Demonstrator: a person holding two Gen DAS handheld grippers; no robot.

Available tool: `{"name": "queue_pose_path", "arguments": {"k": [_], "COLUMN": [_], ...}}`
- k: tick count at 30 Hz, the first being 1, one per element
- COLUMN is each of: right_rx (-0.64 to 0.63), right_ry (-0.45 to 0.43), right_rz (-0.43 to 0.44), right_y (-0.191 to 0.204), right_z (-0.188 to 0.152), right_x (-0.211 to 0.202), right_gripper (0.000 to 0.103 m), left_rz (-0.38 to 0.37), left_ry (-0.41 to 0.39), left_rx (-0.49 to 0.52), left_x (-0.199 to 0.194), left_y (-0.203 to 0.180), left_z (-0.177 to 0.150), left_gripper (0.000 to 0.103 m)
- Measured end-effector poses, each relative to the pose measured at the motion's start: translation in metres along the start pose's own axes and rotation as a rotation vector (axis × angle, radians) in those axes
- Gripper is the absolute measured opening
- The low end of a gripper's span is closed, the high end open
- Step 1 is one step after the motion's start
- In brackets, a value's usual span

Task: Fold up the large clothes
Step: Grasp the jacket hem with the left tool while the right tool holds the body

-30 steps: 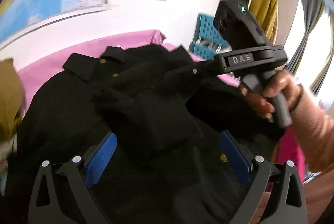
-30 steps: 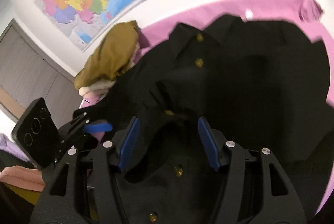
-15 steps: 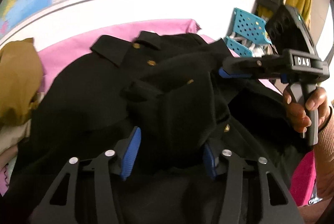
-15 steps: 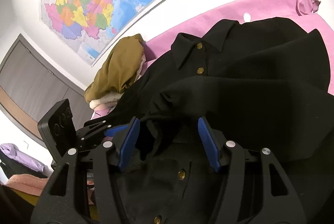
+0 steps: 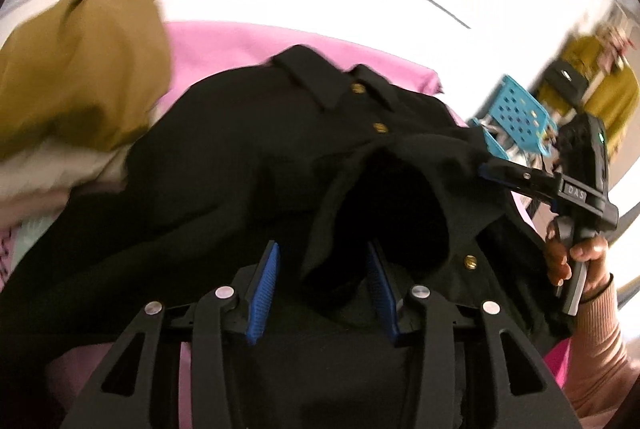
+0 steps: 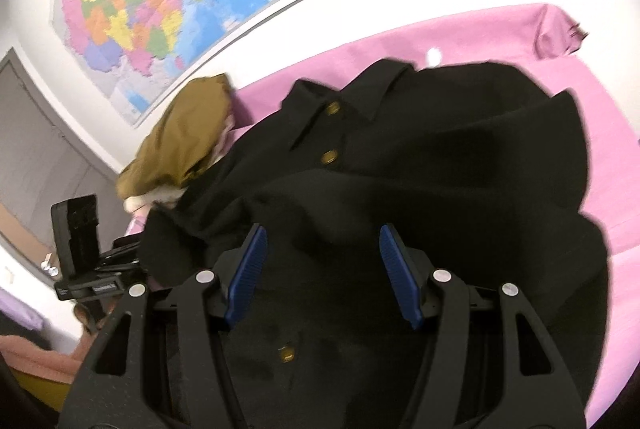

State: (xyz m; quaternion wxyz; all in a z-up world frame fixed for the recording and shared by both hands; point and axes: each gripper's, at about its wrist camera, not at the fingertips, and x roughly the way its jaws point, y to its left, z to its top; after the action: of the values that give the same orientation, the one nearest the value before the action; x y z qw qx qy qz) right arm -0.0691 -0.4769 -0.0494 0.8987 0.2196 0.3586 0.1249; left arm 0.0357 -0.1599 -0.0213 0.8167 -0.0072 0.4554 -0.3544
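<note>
While the black coat (image 5: 248, 165) lies spread on the pink cover (image 6: 624, 157), collar towards the wall map (image 6: 168, 1), a raised fold of its cloth stands bunched between both pairs of tongs. The left tongs (image 5: 323, 285) have just been closing; their blue pads now stand about half apart, with a dark sleeve-like hump of the coat between them. Cannot tell whether the pads press on the cloth or only flank it. The right tongs (image 6: 322, 273) sit moderately open over the coat front, just below its second brass button (image 6: 329, 157). Coat cloth fills the gap, but the pads appear clear of it. In the left wrist view the right tongs reach in from the coat's right edge, tips at or in the fold; contact not resolvable.

A mustard garment (image 5: 80, 69) is heaped left of the coat's collar, on paler cloth. A blue perforated basket (image 5: 520, 117) stands past the coat's right shoulder.

Judgement: the step in hand is gathering a sleeve or side panel to lay it across the coat's body. To do it well, take one layer near the seam, not the bunched mass. Lift both holds together so the crease runs parallel to the button line. Keep clear of the mustard garment, and avoid trapping a button under the fold.
</note>
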Motion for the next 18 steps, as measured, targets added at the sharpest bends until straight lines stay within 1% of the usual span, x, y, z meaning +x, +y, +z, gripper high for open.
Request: {"name": "queue_pose_path", "arguments": {"k": [1,2,4,6,7,8,11,12,13,14,15,18], "right_rx": [-0.003,-0.007,-0.013,-0.022,-0.024,-0.025,-0.073,-0.091,-0.121,-0.139,-0.169,-0.236], "right_ry": [-0.009,-0.023,-0.040,-0.058,-0.060,-0.054,-0.011,0.007,0.023,0.032,0.050,0.045], "right_rz": [-0.028,-0.060,-0.108,-0.180,-0.218,-0.236,-0.318,-0.329,-0.353,-0.365,-0.382,-0.447], "right_y": [-0.003,-0.007,-0.015,-0.023,-0.027,-0.030,-0.031,-0.029,-0.026,-0.024,-0.022,-0.017], "right_z": [0.003,0.006,0.013,0.018,0.020,0.021,0.018,0.017,0.015,0.014,0.014,0.017], "right_x": [-0.002,-0.004,-0.007,-0.010,-0.010,-0.008,0.008,0.014,0.023,0.029,0.038,0.056], "right_gripper": [0.059,0.060,0.060,0.064,0.066,0.067,0.067,0.067,0.067,0.066,0.062,0.054], "left_rz": [0.008,0.012,0.007,-0.018,-0.029,-0.029,-0.033,-0.040,-0.064,-0.083,-0.098,-0.103], "left_ry": [0.002,0.007,0.009,0.009,0.013,0.014,0.009,0.004,-0.009,-0.019,-0.041,-0.081], "left_rx": [-0.016,-0.035,-0.052,-0.055,-0.052,-0.047,-0.027,-0.021,-0.010,0.000,0.020,0.043], "left_x": [-0.002,-0.003,-0.006,-0.009,-0.009,-0.009,-0.008,-0.008,-0.011,-0.012,-0.017,-0.027], "left_y": [0.006,0.014,0.022,0.025,0.026,0.025,0.020,0.019,0.016,0.014,0.011,0.008], "left_z": [-0.001,-0.003,-0.005,-0.007,-0.007,-0.007,-0.004,-0.002,-0.001,0.000,0.001,0.003], "left_gripper": [0.043,0.047,0.051,0.063,0.067,0.073,0.077,0.079,0.080,0.083,0.085,0.090]}}
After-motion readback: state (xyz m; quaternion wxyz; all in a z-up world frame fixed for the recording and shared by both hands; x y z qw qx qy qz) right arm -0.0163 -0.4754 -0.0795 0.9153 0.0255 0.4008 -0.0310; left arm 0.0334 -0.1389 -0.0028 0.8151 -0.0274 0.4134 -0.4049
